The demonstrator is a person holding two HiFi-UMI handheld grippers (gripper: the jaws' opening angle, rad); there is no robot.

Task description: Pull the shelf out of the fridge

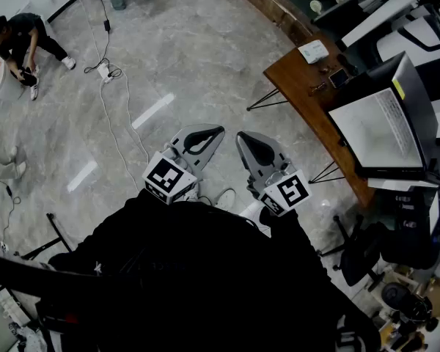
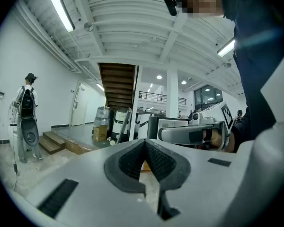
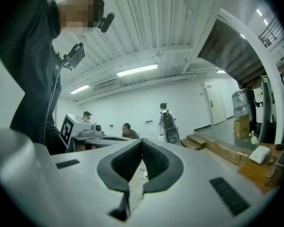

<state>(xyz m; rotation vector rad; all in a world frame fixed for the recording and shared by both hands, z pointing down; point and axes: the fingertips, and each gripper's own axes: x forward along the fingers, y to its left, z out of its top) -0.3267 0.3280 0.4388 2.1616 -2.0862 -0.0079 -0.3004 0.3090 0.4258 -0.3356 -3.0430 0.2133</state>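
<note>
No fridge and no shelf show in any view. In the head view both grippers are held level over the grey marble floor (image 1: 169, 64), close in front of the person's dark clothing. My left gripper (image 1: 217, 131) has its jaws closed tip to tip with nothing between them; the left gripper view shows the same, its fingertips (image 2: 145, 143) meeting. My right gripper (image 1: 242, 136) is just beside it, also shut and empty, with its pads (image 3: 142, 142) pressed together. Each gripper appears in the other's view: the right gripper (image 2: 191, 134) and the left gripper (image 3: 85, 129).
A wooden table (image 1: 308, 86) on thin black legs stands ahead to the right, with an open white box-like unit (image 1: 381, 123) beyond it. Cables (image 1: 106, 72) trail over the floor. A person crouches at far left (image 1: 22, 39). A black chair (image 1: 367, 248) is at the right.
</note>
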